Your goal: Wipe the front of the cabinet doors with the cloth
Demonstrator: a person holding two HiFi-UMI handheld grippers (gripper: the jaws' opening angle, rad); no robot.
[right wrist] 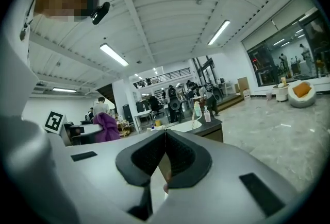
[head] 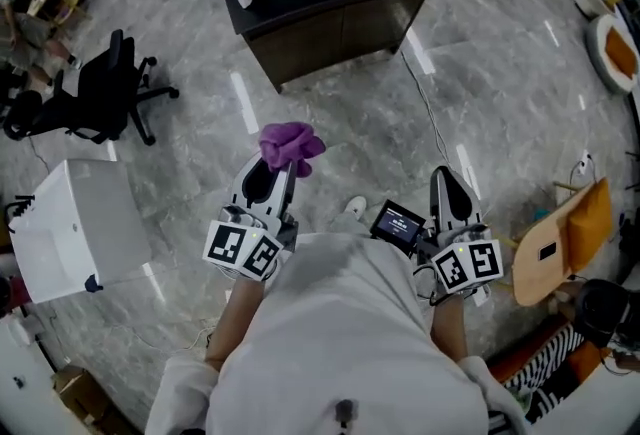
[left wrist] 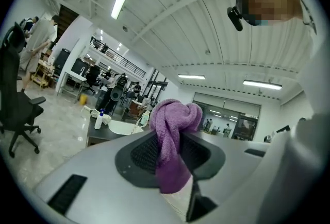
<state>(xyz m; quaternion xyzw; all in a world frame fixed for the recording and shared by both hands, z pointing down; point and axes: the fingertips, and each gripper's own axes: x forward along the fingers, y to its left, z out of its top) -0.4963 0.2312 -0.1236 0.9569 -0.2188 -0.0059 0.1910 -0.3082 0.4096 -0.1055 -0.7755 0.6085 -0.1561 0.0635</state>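
Cloth [head: 291,145], purple and bunched, is pinched between the left gripper's [head: 281,169] fingers and spills past their tips; the right gripper [head: 446,181] has its fingers pressed together, empty. Well ahead of both sets of fingertips stands the dark cabinet [head: 335,31], across grey floor [head: 350,118] crossed by a thin cable [head: 425,103]. A black office chair [head: 100,93] sits far left of the left fingers, a wooden chair [head: 565,238] right of the right fingers.

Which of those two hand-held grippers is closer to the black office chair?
Left. The left gripper, clamping the purple cloth, sits right of the black office chair; the right gripper lies beyond it, farther right.
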